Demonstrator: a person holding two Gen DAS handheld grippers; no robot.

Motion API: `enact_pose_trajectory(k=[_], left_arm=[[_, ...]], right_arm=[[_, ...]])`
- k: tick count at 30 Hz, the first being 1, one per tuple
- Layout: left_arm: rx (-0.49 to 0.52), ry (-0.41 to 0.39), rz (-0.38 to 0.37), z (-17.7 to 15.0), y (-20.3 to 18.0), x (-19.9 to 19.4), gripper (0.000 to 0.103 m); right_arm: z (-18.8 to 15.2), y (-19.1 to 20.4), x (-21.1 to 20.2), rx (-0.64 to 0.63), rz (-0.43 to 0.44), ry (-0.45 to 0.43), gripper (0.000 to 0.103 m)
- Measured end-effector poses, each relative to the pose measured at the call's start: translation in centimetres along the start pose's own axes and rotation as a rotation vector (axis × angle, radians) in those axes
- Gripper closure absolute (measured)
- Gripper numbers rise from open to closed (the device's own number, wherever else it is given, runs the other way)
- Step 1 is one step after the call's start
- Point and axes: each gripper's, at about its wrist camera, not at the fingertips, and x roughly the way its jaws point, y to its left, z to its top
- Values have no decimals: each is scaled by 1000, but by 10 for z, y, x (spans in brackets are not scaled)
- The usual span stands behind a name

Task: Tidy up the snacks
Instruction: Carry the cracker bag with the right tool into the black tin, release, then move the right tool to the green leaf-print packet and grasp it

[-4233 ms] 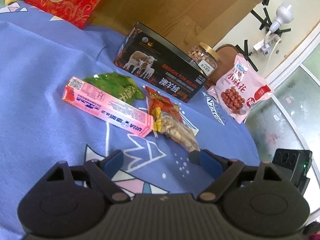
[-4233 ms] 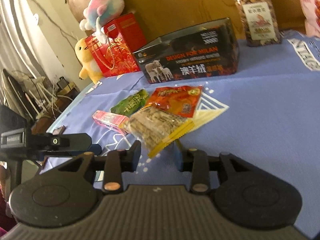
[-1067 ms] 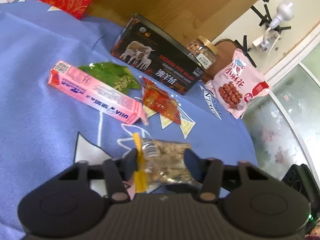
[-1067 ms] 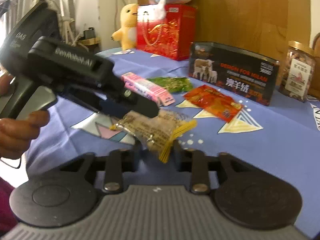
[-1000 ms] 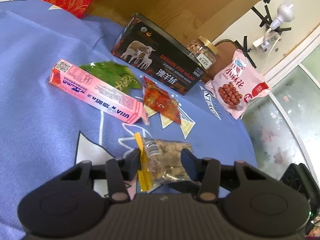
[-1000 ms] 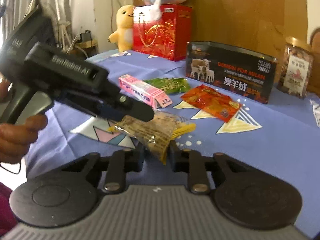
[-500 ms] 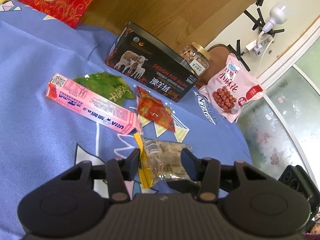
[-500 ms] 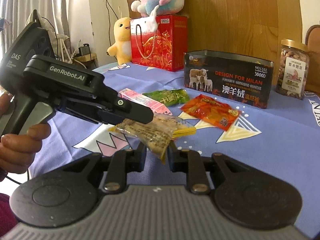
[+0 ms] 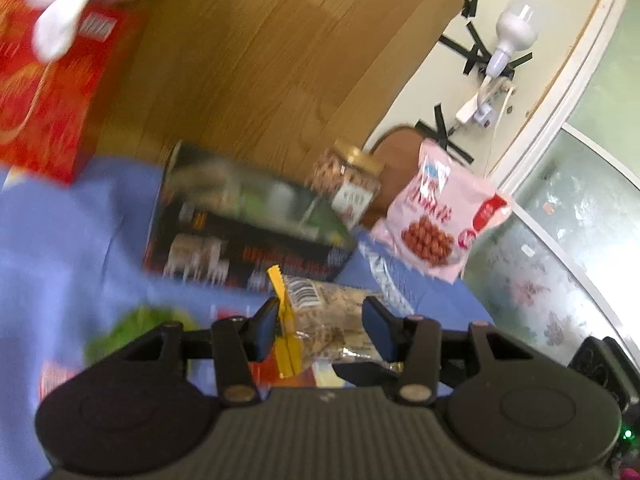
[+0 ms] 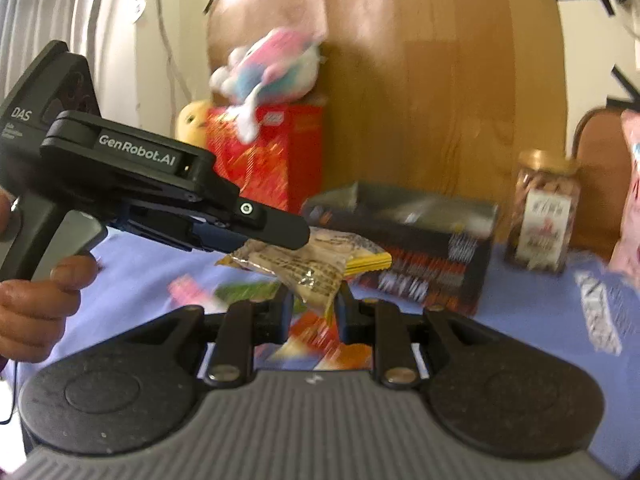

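Observation:
A clear nut packet with a yellow edge (image 9: 332, 320) hangs in the air between both grippers. My left gripper (image 9: 322, 324) is shut on its sides; it shows from outside in the right wrist view (image 10: 276, 236). My right gripper (image 10: 312, 310) is shut on the packet's (image 10: 308, 264) lower corner. The open black tin box (image 9: 248, 236) (image 10: 404, 236) stands just beyond on the blue cloth. A green packet (image 9: 140, 328) (image 10: 248, 290), a pink box (image 10: 188, 288) and a red packet (image 10: 320, 338) lie blurred below.
A nut jar (image 9: 352, 188) (image 10: 544, 216) and a pink peanut bag (image 9: 440, 224) stand right of the tin. A red gift bag (image 10: 264, 152) with plush toys (image 10: 268, 68) is at the back left. A wooden panel (image 9: 260, 60) rises behind.
Both grippers have lifted the nut packet up and forward towards the black tin. The views have tilted up and are blurred with motion.

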Motion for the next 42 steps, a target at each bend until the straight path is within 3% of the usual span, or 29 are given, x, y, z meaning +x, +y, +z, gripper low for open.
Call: enact_pose_trajectory(k=[4,6,7,8,11,15,18,23,29,33,36,38,42], left_arm=[[44,-20,16,36,-2,28,56],[64,-26,29,53,-1,47,47],[67,-24,43,58,0,57,34],[62,-18,86,64,3,70,29],[32,4,141,67,13,89,29],[1,-15,115,55,23,73,29],[-44,-64,97,46,35,44,29],[-176,-128,168,19,69,-11,28],[-286,-78,206,-23,96,-32,28],[-259,-46,197,-42,93,-31,28],[-208,-24,225,-49,85,-28,28],[-197,-14,220,-54,84,-27,28],[-177,-23,227,-58,80,-26,28]], right_arm=[[21,-20,26,14,-51,-29,78],[28,-30,43,16,-83,-37,75],[29,-35,51,8,-119,-40,74],[30,-40,62,5,-171,-33,67],[26,-56,67,76,-232,-10,66],[13,-56,42,130,-201,-62,66],[6,-48,30,139,-116,-57,63],[-5,-31,44,174,60,76,59],[-3,-10,83,238,205,214,58],[-3,-20,120,317,187,336,58],[-8,-28,123,422,251,382,59],[-10,-23,117,427,279,393,59],[-13,-4,108,341,257,389,88]])
